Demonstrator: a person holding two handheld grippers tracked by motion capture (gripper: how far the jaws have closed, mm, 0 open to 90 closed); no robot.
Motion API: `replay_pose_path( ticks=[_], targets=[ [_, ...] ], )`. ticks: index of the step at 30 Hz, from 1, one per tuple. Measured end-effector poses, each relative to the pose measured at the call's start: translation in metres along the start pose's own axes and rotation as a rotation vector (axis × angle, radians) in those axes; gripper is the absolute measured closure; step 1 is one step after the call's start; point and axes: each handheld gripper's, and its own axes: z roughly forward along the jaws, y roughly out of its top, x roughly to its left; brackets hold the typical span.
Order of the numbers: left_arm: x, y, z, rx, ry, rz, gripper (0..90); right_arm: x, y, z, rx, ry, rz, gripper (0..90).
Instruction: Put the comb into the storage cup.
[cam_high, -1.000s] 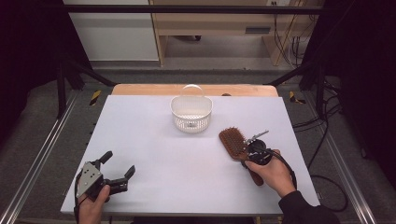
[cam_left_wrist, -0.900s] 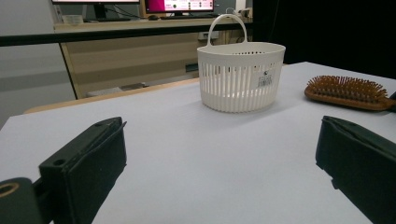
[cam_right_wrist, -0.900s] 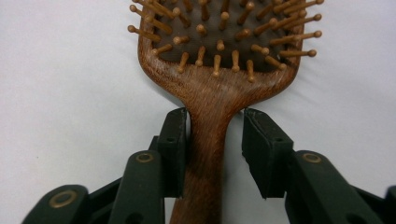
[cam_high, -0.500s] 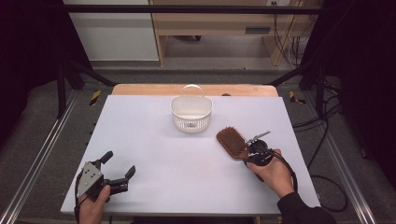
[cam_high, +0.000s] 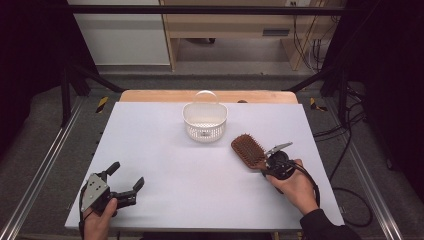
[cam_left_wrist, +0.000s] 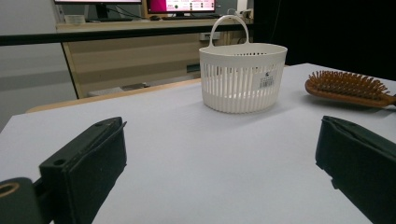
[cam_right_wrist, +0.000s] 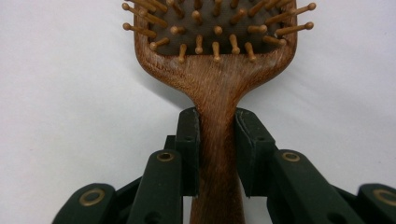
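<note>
Brown wooden paddle hairbrush (cam_high: 248, 151) – bristles up, near table's (cam_high: 165, 150) right edge; right gripper (cam_right_wrist: 217, 135) clamps handle – left gripper (cam_high: 125, 176) gapes, holding nothing.

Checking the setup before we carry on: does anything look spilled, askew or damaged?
Nothing stands out. The basket stands upright on the table; the brush lies bristles up, its handle clamped squarely in the right gripper. The left gripper is open.
</note>
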Motion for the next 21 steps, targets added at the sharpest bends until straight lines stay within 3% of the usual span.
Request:
replay_pose_path(
  ticks=[5, 6, 7, 9, 10, 11, 14, 19, 21],
  targets=[
    [0.001, 0.001, -0.001, -0.001, 0.006, -0.013, 1.8, 0.002, -0.008, -0.017, -0.115, 0.027, 0.002, 72.9],
    [0.0, 0.001, -0.001, -0.002, 0.009, -0.026, 1.8, 0.002, -0.008, -0.017, -0.115, 0.027, 0.002, 72.9],
    [-0.001, 0.002, -0.002, -0.005, 0.009, -0.037, 1.8, 0.003, -0.01, -0.022, -0.16, 0.03, -0.01, 72.8],
    [-0.003, 0.002, -0.002, -0.008, 0.007, -0.04, 1.7, 0.005, -0.011, -0.024, -0.183, 0.031, -0.01, 72.9],
    [-0.005, 0.003, -0.002, -0.012, 0.007, -0.049, 1.6, 0.007, -0.012, -0.028, -0.232, 0.044, -0.003, 72.9],
    [-0.006, 0.004, -0.002, -0.01, 0.004, -0.051, 1.6, 0.007, -0.012, -0.028, -0.232, 0.044, -0.003, 72.9],
    [-0.012, 0.006, -0.002, -0.006, 0.0, -0.045, 1.4, 0.012, -0.015, -0.034, -0.325, 0.054, -0.004, 72.9],
    [-0.017, 0.006, 0.002, 0.005, 0.004, -0.046, 1.6, 0.014, -0.018, -0.03, -0.397, 0.055, -0.006, 72.9],
    [-0.019, 0.005, 0.002, 0.011, 0.01, -0.052, 1.5, 0.014, -0.024, -0.024, -0.45, 0.054, 0.017, 72.8]
  ],
)
